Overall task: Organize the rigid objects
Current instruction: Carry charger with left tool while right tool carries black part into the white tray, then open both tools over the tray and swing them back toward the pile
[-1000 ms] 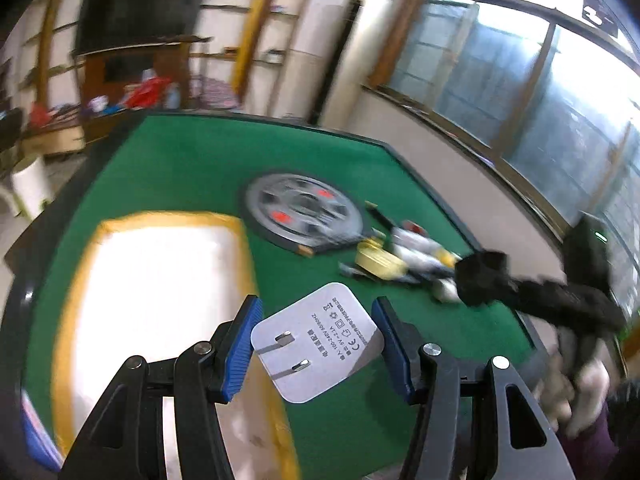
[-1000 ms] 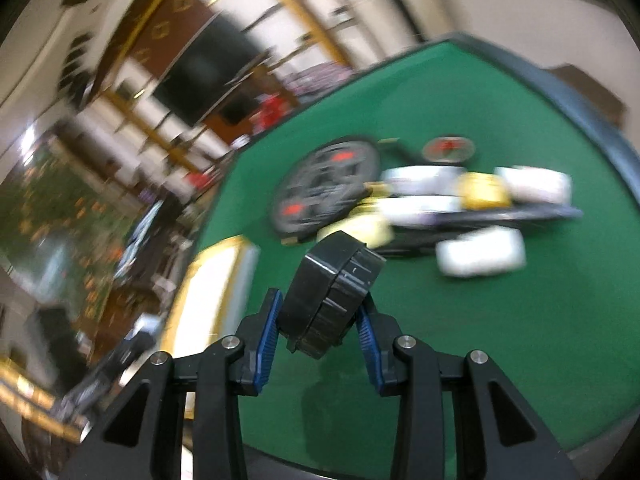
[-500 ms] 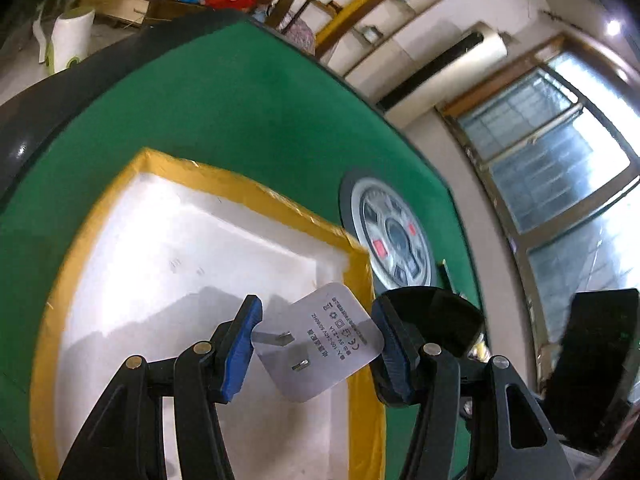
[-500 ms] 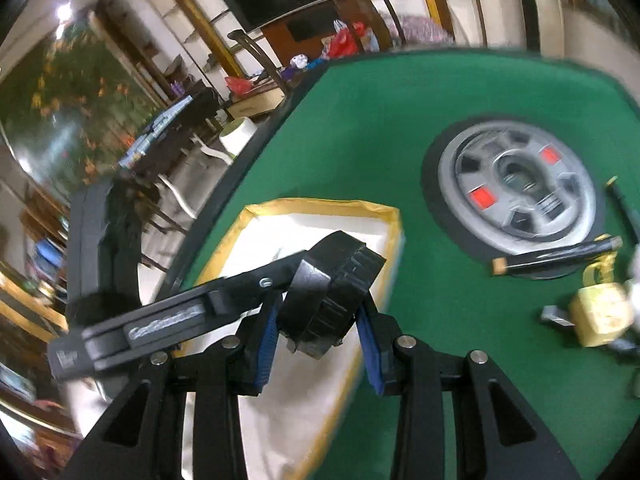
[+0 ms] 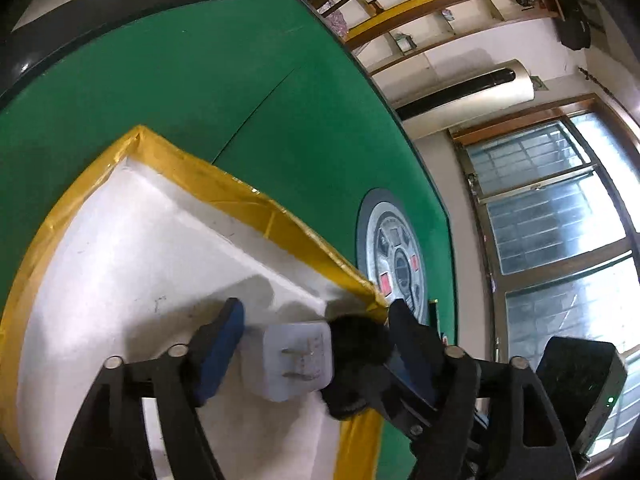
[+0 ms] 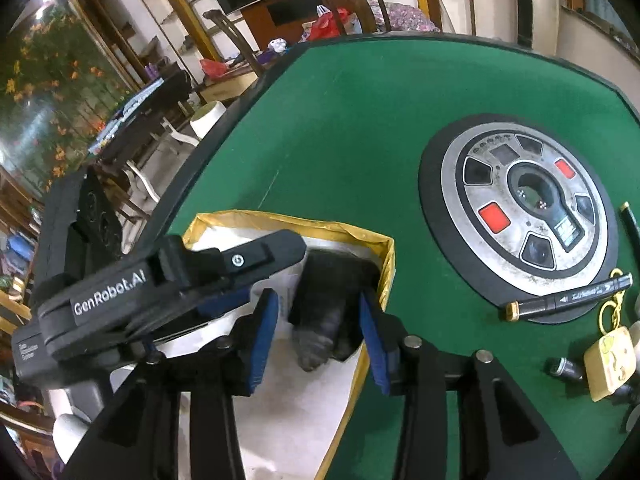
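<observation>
A white tray with a yellow rim (image 5: 240, 196) lies on the green table. My left gripper (image 5: 316, 320) hangs over its near corner. Its jaws are opening. A white plug adapter (image 5: 298, 360) lies loose between them, prongs up, clear of the left pad (image 5: 220, 348). A blurred black round knob (image 5: 356, 360) sits beside the adapter. In the right wrist view my right gripper (image 6: 317, 304) is over the same tray corner (image 6: 384, 268). Its jaws are opening, and the black knob (image 6: 324, 312) drops between its blue pads (image 6: 262, 340) without being pressed. The left gripper's body (image 6: 160, 288) crosses in front.
A round grey dial with red buttons (image 6: 528, 216) sits in the table's middle, right of the tray. A black marker (image 6: 568, 298), a gold padlock (image 6: 608, 364) and small dark cylinders (image 6: 564, 368) lie at the right. The black table edge (image 6: 240, 104) and chairs are beyond.
Both grippers swung from the pile to over the tray's corner. Their jaws widened, and the adapter and the black knob came free of the pads.
</observation>
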Action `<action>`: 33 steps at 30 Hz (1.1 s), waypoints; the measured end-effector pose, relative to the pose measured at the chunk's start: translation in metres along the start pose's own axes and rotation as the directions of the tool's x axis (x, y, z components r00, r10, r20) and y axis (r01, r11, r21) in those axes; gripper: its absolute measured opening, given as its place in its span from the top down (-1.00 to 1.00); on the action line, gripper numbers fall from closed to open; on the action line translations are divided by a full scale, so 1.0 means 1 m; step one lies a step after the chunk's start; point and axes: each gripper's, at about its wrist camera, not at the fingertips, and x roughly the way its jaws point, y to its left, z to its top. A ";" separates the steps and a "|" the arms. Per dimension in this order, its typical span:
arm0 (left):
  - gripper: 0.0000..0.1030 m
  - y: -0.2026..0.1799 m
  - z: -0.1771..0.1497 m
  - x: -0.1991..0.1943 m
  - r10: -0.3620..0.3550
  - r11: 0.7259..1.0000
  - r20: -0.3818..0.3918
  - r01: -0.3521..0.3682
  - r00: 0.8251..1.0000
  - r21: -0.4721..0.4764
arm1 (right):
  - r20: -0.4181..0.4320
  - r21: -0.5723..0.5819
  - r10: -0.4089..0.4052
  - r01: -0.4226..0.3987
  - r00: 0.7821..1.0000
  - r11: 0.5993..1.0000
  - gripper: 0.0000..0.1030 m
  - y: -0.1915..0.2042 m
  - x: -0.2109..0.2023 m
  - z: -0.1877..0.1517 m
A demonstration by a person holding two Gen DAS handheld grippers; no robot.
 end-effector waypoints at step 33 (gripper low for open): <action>-0.57 -0.251 -0.059 -0.373 -0.080 0.913 0.410 -0.099 0.909 0.397 | 0.597 0.088 -0.490 0.556 0.635 0.827 -0.50 -0.091 -0.564 0.003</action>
